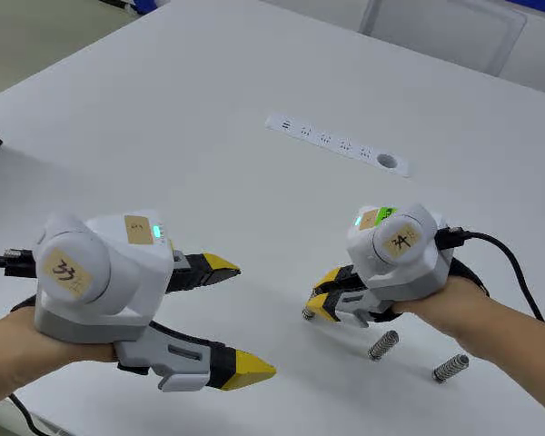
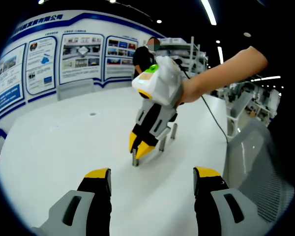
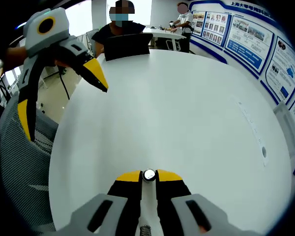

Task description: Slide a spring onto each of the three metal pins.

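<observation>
The left tool (image 1: 245, 318) and the right tool (image 1: 316, 300) share one build: a rounded white housing over a grey underside, with black jaws capped in yellow. Each carries a round tan sticker with a handwritten number (the left sticker (image 1: 65, 274) reads 33, the right sticker (image 1: 401, 242) reads 34) and a small green light. A black left cable (image 1: 4, 261) and a black right cable (image 1: 509, 263) run from the housings.

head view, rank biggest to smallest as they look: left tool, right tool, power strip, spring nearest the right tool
1. left tool, though it is nearest the camera
2. right tool, bulkier than the strip, similar in length
3. power strip, lying farther off
4. spring, clearly smallest
</observation>
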A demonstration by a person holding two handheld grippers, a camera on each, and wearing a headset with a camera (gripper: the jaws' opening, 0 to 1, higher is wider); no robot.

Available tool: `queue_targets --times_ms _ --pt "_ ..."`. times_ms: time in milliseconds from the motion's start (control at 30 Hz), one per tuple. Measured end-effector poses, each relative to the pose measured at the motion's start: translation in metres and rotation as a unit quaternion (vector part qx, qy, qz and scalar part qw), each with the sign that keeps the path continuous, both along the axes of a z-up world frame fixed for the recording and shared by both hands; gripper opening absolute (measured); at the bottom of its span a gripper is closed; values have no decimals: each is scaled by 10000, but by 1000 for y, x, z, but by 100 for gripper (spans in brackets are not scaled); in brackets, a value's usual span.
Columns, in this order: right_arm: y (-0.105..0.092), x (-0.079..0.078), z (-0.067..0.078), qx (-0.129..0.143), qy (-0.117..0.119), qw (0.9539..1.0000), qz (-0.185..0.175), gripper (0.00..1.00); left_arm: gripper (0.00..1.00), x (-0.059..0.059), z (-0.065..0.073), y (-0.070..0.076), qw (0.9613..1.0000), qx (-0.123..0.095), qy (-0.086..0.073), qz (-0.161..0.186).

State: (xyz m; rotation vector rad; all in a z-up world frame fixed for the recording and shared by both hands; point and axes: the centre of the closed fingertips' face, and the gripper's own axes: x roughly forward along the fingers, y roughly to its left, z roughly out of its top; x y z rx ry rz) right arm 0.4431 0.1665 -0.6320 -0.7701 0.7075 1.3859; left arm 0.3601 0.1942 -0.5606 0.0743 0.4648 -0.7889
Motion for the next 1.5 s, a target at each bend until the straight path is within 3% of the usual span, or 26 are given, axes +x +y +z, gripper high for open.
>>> queue_targets --times_ms 433,533,667,800,900,1100,1200,1500 --pt "-1 -1 -1 -71 38 10000 -34 12 69 -1 1 -1 10000 36 0 -51" --pt "-3 -1 -1 -110 -39 9999 11 18 69 -1 1 0 10000 63 3 -51" --pt "-3 1 9 100 -55 9999 -66 18 70 0 3 -1 10000 47 -9 -54" --pt "-3 5 37 691 -48 9967 -414 19 72 2 10 -4 9999 46 -42 -80" --pt "-17 5 56 995 -206 9932 -571 21 72 5 13 -8 9998 95 -64 -157" --pt "-57 1 68 1277 -209 9860 -1053 21 73 14 24 -10 9995 178 -178 -210" --pt "-77 2 80 1525 -245 9786 -1362 22 73 19 35 -11 9993 171 -276 -186" --pt "-126 -3 100 1726 -398 9708 -1618 24 75 29 56 -7 9987 250 -446 -79"
